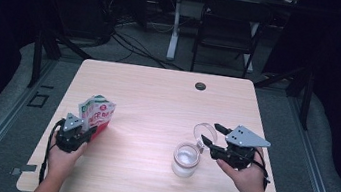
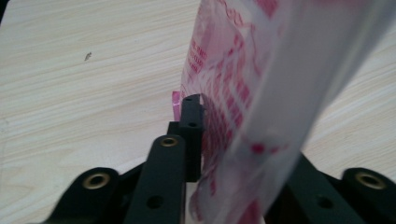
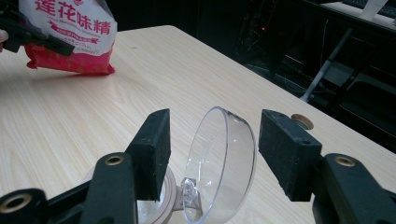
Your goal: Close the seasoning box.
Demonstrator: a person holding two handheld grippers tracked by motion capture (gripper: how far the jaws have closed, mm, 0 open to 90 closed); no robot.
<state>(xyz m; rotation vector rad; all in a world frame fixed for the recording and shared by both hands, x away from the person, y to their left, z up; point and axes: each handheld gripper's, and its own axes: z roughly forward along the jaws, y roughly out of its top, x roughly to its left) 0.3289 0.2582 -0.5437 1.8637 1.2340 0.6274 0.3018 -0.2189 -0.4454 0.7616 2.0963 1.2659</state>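
While the person is working at the wooden table (image 1: 158,99), the left gripper (image 1: 84,129) is holding a red-and-white seasoning pouch (image 1: 97,112) upright at the table's left side. In the left gripper view, the pouch (image 2: 261,93) is sitting between the jaws, with one black pad (image 2: 191,121) lying against its printed film; whether the pads are pressing firmly is not evident, so the grip cannot be confirmed as secure.

The right gripper (image 1: 212,135) is standing with its jaws apart on either side of the clear hinged lid (image 3: 219,163), not touching it. That lid is standing open above a small transparent jar (image 1: 185,160) resting on the table's right half, well apart from the pouch.

Handling judgement: the pouch is likely light, soft and slippery, with film that buckles under pressure, so it should be gripped across the flat body below the top seal, where the contents are giving support. The jar appears rigid and smooth, possibly brittle; its lid should be taken at the rim, gently.
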